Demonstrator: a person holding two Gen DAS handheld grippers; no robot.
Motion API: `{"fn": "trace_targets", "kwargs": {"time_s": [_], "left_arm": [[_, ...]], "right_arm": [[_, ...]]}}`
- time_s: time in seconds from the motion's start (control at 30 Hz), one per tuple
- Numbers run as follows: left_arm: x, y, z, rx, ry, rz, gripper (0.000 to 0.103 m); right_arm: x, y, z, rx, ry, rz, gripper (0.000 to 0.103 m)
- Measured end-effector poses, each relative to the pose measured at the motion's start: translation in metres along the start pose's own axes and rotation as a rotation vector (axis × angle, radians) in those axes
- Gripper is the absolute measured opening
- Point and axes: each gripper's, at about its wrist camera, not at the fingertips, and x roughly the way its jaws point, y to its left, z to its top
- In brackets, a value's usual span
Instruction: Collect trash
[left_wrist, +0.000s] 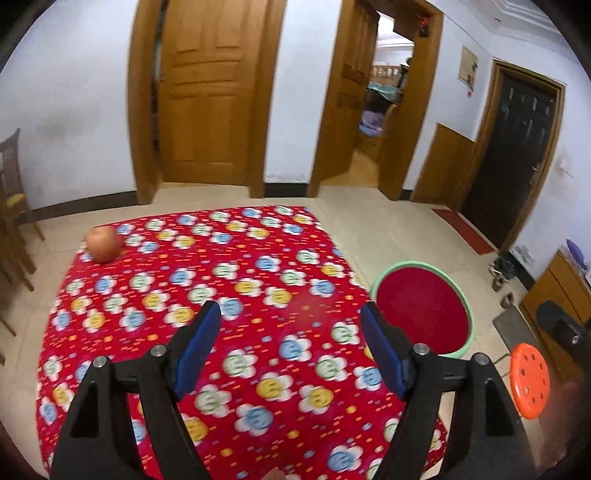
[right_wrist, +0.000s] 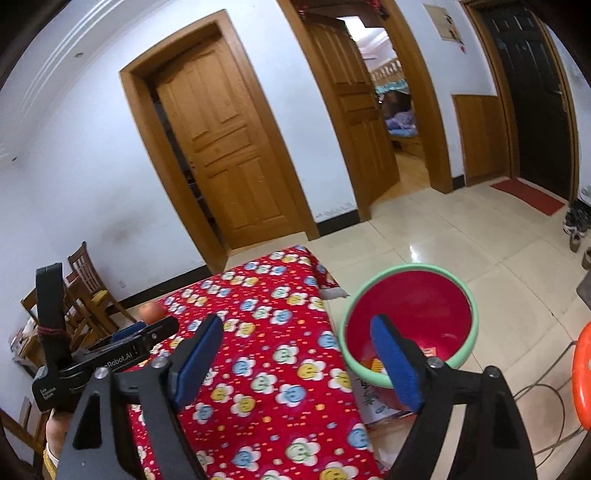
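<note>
My left gripper hangs open above the table, which wears a red cloth with flower faces; nothing lies between its blue pads. An apple sits near the far left corner of the cloth. On the floor to the table's right stands a red basin with a green rim. In the right wrist view my right gripper is open and empty over the table's right edge, beside the basin. A few wrappers lie in the basin's bottom. The left gripper shows at the left, with the apple behind it.
An orange plastic stool stands right of the basin, with a cable looped on the tiles. Printed paper lies under the basin. Wooden chairs crowd the left wall. Shoes sit by the dark door.
</note>
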Motion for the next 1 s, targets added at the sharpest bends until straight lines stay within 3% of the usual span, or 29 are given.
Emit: {"fn": "trace_targets", "kwargs": {"time_s": [0.2, 0.5, 0.7, 1.0], "left_arm": [[-0.023, 0.024, -0.016, -0.039, -0.022, 0.054, 0.078], [-0.032, 0.044, -0.05, -0.067, -0.036, 0.132, 0.078], [-0.027, 0.052, -0.063, -0.07, -0.06, 0.172, 0.078], [-0.01, 0.054, -0.074, -0.078, -0.015, 0.175, 0.078]], "right_arm": [[-0.006, 0.024, -0.012, -0.033, 0.002, 0.009, 0.09], [0.004, 0.048, -0.056, -0.084, -0.025, -0.029, 0.095], [0.013, 0.049, -0.079, -0.068, -0.026, -0.076, 0.095], [0.03, 0.038, -0.098, -0.024, 0.033, -0.093, 0.095]]}}
